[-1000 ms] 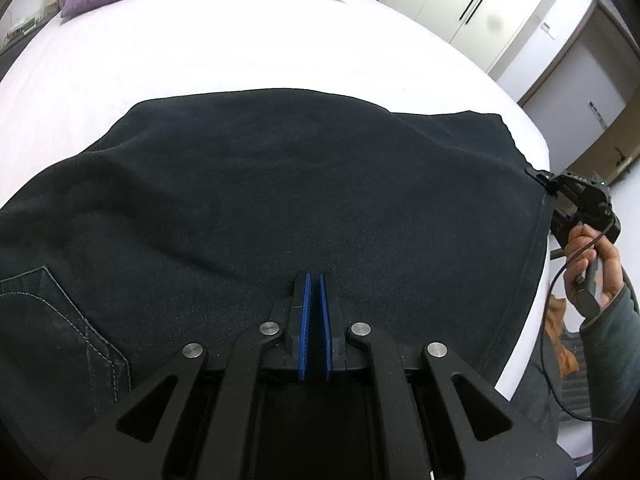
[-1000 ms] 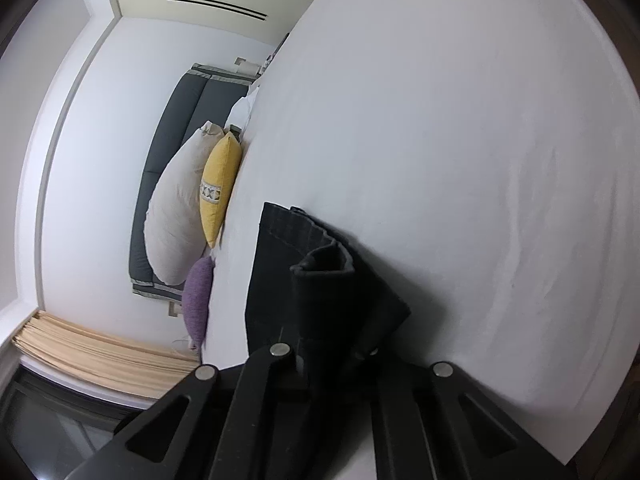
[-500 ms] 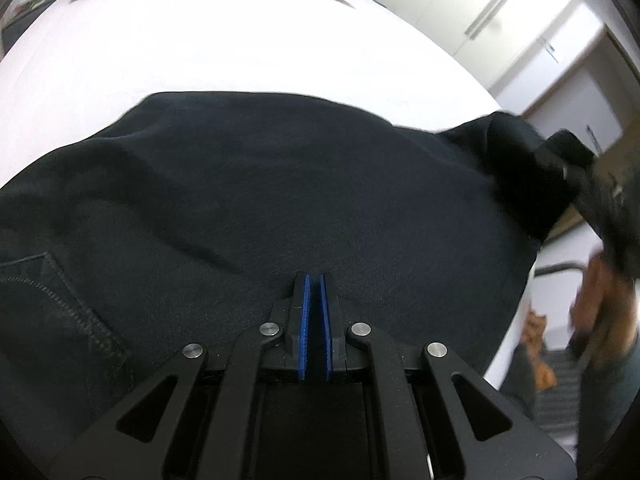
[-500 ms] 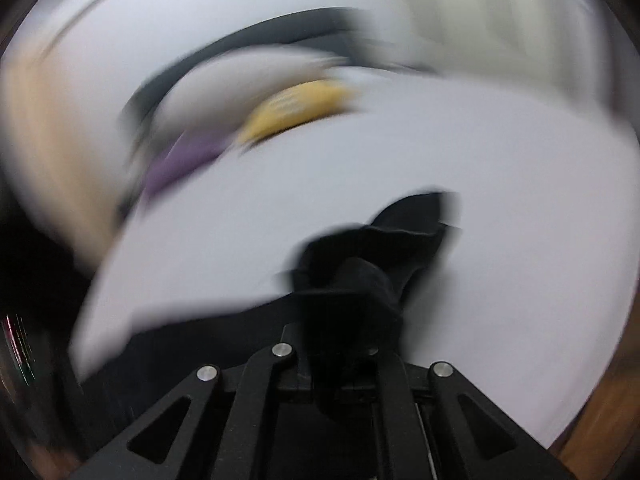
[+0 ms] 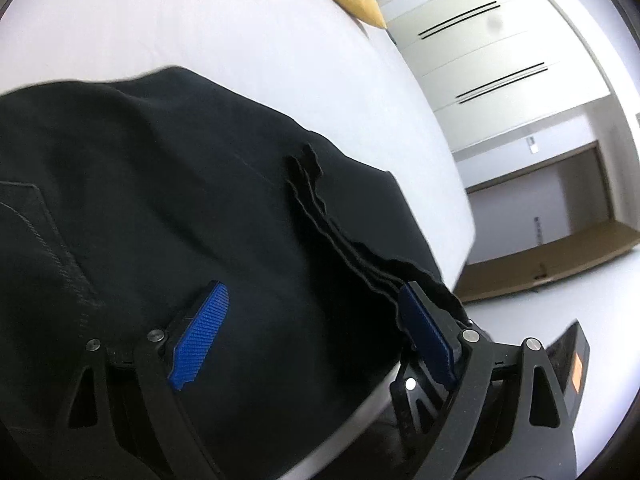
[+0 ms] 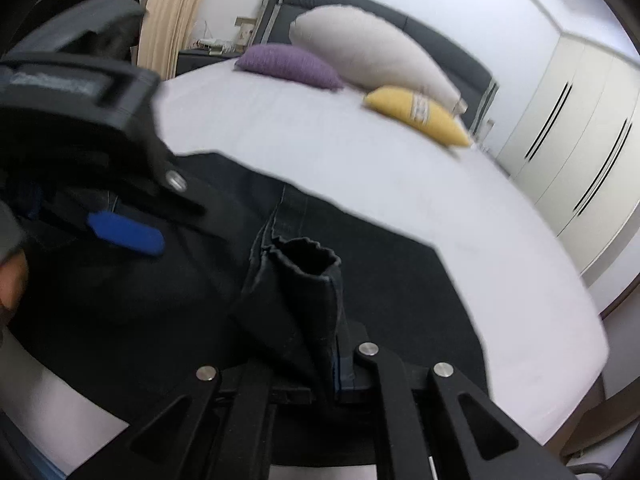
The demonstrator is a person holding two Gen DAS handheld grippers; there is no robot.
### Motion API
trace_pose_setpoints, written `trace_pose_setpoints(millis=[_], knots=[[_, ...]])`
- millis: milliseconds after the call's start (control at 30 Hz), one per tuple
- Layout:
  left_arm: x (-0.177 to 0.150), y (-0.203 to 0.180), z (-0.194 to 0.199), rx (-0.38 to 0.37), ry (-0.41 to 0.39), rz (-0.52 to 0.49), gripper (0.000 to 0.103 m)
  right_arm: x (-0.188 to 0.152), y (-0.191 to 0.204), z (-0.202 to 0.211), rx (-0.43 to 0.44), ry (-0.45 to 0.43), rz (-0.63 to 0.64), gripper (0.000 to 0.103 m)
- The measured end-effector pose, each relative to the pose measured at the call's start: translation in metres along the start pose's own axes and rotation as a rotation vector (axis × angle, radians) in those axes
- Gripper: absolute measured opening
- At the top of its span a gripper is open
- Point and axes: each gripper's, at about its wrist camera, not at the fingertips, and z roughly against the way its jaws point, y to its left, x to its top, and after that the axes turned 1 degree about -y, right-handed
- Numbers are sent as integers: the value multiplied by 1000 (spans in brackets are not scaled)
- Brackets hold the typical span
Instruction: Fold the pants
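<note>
The black denim pants [image 5: 168,184] lay spread across the white bed [image 5: 224,32], near its lower edge, with a stitched back pocket [image 5: 36,232] showing toward the left of my left wrist view. Their hem end [image 6: 306,258] had been gathered into a bunched, wavy-edged bundle that stood up from my right gripper [image 6: 320,376], whose fingers were pressed nearly together on that cloth, so the folded leg rose over the flat part of the pants below it. In my left wrist view the same layered hem edges [image 5: 320,208] ran down in ripples toward the right side of my left gripper [image 5: 316,336]. My left gripper's fingers were opening and stood wide apart, the two ribbed blue pads [image 5: 200,336] clear of any pinch; the pants stretched under and between them, but neither pad pressed on the fabric. From the right wrist view that left gripper [image 6: 120,208] appeared at the upper left, blurred, one blue pad visible over the dark cloth, and part of my hand [image 6: 12,280] showed at the left border. Beyond the pants, at the head of the bed, lay a purple knit cushion [image 6: 290,65], a long pale grey pillow [image 6: 368,50] and a yellow cushion [image 6: 418,114] against a dark grey headboard [image 6: 440,44]. White wardrobe doors [image 6: 580,140] with dark slot handles stood along the right side.
</note>
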Motion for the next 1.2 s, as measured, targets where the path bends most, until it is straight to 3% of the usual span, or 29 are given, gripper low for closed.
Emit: trace_pose_setpoints(millis=[233, 367, 567, 633, 700, 867, 1000, 1200], knots=[[21, 7, -2, -65, 29, 69, 87, 10, 20, 10, -3, -36, 28, 7], [33, 25, -6, -122, 74, 168, 87, 17, 35, 13, -4, -58, 84, 7], [38, 23, -12, -138, 112, 148, 84, 15, 48, 20, -13, -84, 127, 7], [40, 20, -17, -149, 138, 131, 63, 16, 55, 21, -17, -96, 157, 7], [32, 21, -17, -140, 166, 107, 26, 16, 63, 25, -14, -106, 179, 7], [29, 11, 7, -127, 155, 38, 11, 18, 76, 32, -3, -124, 212, 7], [34, 2, 26, -85, 147, -61, 9, 23, 86, 41, 12, -147, 235, 7], [32, 17, 42, -12, 132, -89, 9, 28, 109, 38, 69, -142, 285, 7]])
